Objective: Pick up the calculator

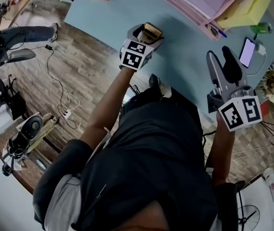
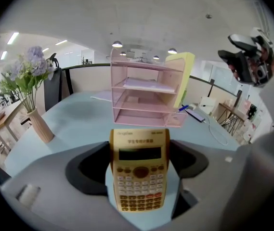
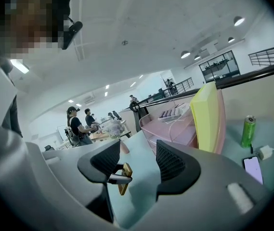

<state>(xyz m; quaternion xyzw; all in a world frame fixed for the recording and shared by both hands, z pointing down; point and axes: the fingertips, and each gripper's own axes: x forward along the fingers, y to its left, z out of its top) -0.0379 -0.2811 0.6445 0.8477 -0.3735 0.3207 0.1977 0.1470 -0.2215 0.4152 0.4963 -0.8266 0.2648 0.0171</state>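
Observation:
A yellow calculator (image 2: 139, 170) stands upright between the jaws of my left gripper (image 2: 139, 177), which is shut on its side edges, keys and display facing the camera. In the head view the left gripper (image 1: 145, 35) holds the calculator (image 1: 152, 32) over the near part of the light blue table (image 1: 185, 57). My right gripper (image 1: 223, 61) hovers at the table's right side, open, with nothing between its jaws. In the right gripper view the calculator (image 3: 124, 177) shows edge-on beyond the open right gripper (image 3: 139, 165).
A pink file tray (image 1: 199, 4) with a yellow folder (image 1: 245, 8) stands at the table's far side. A phone on a cable (image 1: 247, 52) and a green can (image 1: 262, 29) lie at the right. A flower vase (image 2: 40, 124) stands at the left. People (image 3: 76, 124) stand far off.

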